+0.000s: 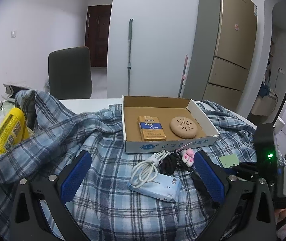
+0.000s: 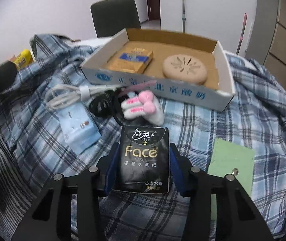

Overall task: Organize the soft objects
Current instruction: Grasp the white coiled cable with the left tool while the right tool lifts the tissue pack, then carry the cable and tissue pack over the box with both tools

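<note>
We see a plaid cloth (image 1: pixel 106 180) covering the table, with a cardboard tray (image 2: pixel 226 76) at the far middle holding a gold pack (image 2: pixel 131 60) on the left and a round tan disc (image 2: pixel 184 69) on the right. Our left gripper (image 1: pixel 143 172) tilts gently down over the near cloth, jaws wide and empty, a white cable (image 1: pixel 147 167) and pale blue tissue pack (image 1: pixel 157 186) lying between them. Our right gripper (image 2: pixel 143 164) pitches steeply down, its blue pads (image 2: pixel 111 170) pressed on both sides of a black tissue pack (image 2: pixel 143 158), near the tray. A pink plush (image 2: pixel 143 108) lies just beyond it.
</note>
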A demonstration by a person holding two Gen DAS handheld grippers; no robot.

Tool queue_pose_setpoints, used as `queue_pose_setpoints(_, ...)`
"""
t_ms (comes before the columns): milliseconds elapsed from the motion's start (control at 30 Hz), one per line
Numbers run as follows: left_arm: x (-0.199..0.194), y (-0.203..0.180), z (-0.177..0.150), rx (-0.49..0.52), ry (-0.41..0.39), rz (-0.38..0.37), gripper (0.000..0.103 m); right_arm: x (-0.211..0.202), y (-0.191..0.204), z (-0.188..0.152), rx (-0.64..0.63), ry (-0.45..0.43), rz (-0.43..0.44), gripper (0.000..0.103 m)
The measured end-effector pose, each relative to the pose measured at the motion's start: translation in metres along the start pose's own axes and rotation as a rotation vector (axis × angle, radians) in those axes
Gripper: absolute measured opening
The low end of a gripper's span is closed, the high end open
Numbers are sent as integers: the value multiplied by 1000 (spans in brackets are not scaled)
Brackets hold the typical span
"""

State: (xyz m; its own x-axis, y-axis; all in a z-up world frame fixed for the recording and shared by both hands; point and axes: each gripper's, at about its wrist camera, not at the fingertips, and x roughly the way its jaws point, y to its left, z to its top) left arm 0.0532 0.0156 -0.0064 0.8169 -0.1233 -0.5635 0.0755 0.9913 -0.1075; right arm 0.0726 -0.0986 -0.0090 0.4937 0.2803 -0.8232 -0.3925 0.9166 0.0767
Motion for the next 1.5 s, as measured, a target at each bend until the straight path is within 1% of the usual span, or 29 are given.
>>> queue_pose_setpoints(67,-1,1,3,19,5,-3,102,-11,0,1,1,-43,-2,46)
queue_pose_setpoints(133,0,1,6,65,24,-5,95,-21,0,3,-10,-86,-14,46)
queue_pose_setpoints(167,2,1,8,91,47,-4,91,-25,1,4,-18,-102,-24,46)
queue_pose_setpoints(300,13,-1,14,149,98,-38,84,-31,-3,7,-2,-120,-12,46)
queue_pose_setpoints(333,20,-1,15,156,124,-53,82,-30,-3,7,2,-121,-12,46)
queue_pose_setpoints(367,26,0,16,150,141,-67,78,-31,-5,8,5,-120,-9,46)
queue_pose_setpoints(400,32,2,16,138,158,-83,76,-32,-6,8,12,-120,-4,46)
queue_pose_setpoints(433,42,6,16,109,186,-100,72,-33,-6,8,17,-124,-3,46)
queue_pose_setpoints(500,57,10,14,79,229,-122,57,-36,-7,7,16,-131,-1,46)
queue_pose_setpoints(567,71,12,11,57,270,-142,50,-38,-9,7,15,-135,3,46)
queue_pose_setpoints(733,93,11,4,26,321,-187,48,-37,-11,7,22,-130,7,46)
queue_pose_setpoints(800,99,11,2,9,341,-204,45,-36,-12,7,23,-126,7,46)
queue_pose_setpoints(867,103,10,-1,14,351,-203,43,-35,-11,7,20,-123,7,46)
queue_pose_setpoints(967,107,6,-5,37,365,-208,33,-34,-10,7,17,-120,7,46)
queue_pose_setpoints(1033,106,5,-6,52,360,-215,29,-33,-10,6,16,-117,6,46)
queue_pose_setpoints(1067,105,5,-6,53,358,-217,25,-33,-10,6,16,-116,5,46)
queue_pose_setpoints(1100,104,4,-6,55,354,-217,23,-33,-10,6,17,-115,4,46)
queue_pose_setpoints(1233,90,-3,-5,101,304,-188,21,-33,-10,6,19,-121,-1,46)
queue_pose_setpoints(1333,68,-10,-3,128,234,-178,21,-37,-11,6,20,-143,-7,46)
queue_pose_setpoints(1367,62,-11,-2,130,214,-174,21,-40,-11,6,21,-159,-10,46)
queue_pose_setpoints(1500,31,-15,-5,143,89,-141,21,-55,-11,5,18,-238,-25,46)
